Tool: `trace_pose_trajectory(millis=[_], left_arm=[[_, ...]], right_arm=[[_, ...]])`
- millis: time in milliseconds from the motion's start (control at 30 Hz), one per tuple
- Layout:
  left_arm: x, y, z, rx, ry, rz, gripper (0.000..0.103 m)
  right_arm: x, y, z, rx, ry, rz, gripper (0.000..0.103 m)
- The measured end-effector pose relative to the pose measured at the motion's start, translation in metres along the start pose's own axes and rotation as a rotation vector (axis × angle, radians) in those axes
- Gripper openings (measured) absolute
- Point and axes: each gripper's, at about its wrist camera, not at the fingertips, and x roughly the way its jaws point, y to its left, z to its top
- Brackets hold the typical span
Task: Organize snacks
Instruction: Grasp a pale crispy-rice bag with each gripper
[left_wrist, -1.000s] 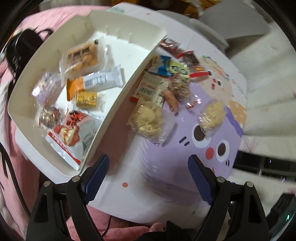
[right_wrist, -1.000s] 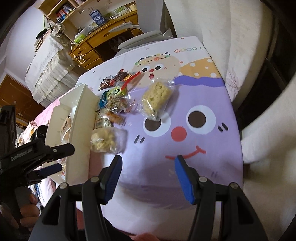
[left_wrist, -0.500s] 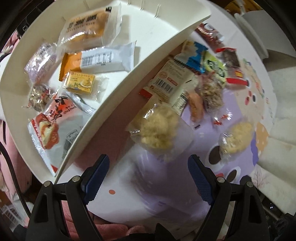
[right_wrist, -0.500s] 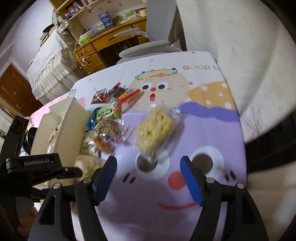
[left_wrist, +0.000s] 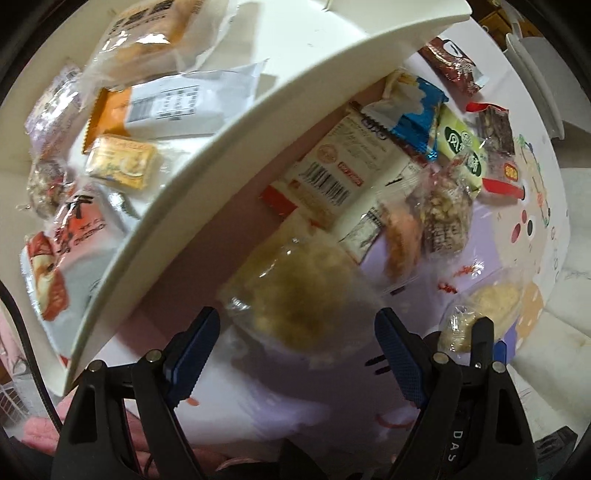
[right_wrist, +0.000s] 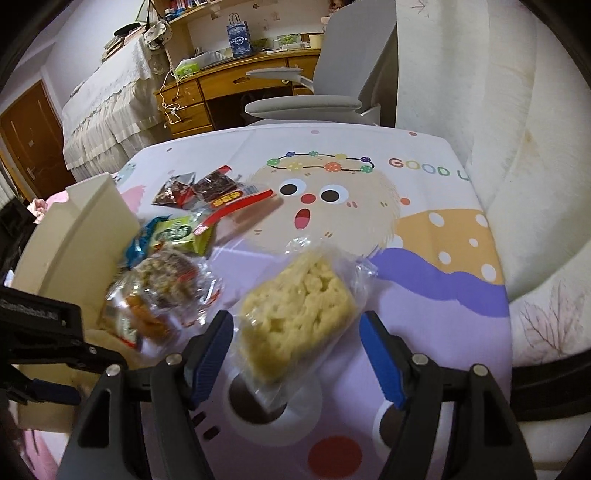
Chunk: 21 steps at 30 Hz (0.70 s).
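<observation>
The left gripper (left_wrist: 297, 343) pointed steeply down at the table (right_wrist: 436, 302), its jaws spread wide and gripping nothing, with one clear-wrapped puffed rice cake (left_wrist: 299, 291) lying on the cartoon-printed cover just ahead of and between the blue pads, untouched as far as the blurred view showed. The right gripper (right_wrist: 297, 354) hovered over a second clear-wrapped rice cake (right_wrist: 295, 314); its jaws had just been opening and stood released on either side of the packet without pressing it. That second cake appeared at the right edge of the left wrist view, partly behind a dark finger of the right gripper. Between the two cakes and the white tray (left_wrist: 229, 155) lay a loose heap of snacks on the table: one white packet with a barcode (left_wrist: 332, 173), one blue packet (left_wrist: 413, 110), one green packet (right_wrist: 181, 232), two dark red-brown packets (right_wrist: 195, 188), one red-trimmed sausage stick (right_wrist: 240, 206), one clear bag of nut mix (left_wrist: 443, 218) and one orange piece in clear wrap (left_wrist: 402, 240). Inside the tray at least six packets were visible: one orange pastry packet (left_wrist: 147, 33), one white and orange bar (left_wrist: 166, 107), one small yellow packet (left_wrist: 122, 166), one red and white packet (left_wrist: 62, 254), and two clear-wrapped pieces (left_wrist: 48, 184) at the far left side.
</observation>
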Motion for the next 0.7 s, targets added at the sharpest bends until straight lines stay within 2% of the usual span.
trace_pose_trajectory(millis=[67, 200, 333, 567, 700], left_arm=[[0.005, -0.002, 0.001, -0.013, 0.000, -0.015, 0.085], [0.014, -0.002, 0.004, -0.030, 0.004, -0.042, 0.078], [0.020, -0.006, 0.012, -0.024, 0.002, -0.065, 0.068], [0.026, -0.008, 0.022, -0.018, 0.002, -0.092, 0.058], [0.024, 0.000, 0.024, -0.012, 0.000, -0.098, 0.054]], right_arm=[[0.005, 0.000, 0.002, -0.002, -0.003, 0.008, 0.071], [0.010, 0.002, 0.005, -0.016, -0.019, 0.009, 0.072], [0.018, 0.005, 0.007, -0.027, -0.002, 0.008, 0.076], [0.030, 0.012, 0.009, -0.051, -0.003, -0.012, 0.086], [0.032, 0.017, 0.009, -0.067, -0.028, -0.039, 0.087]])
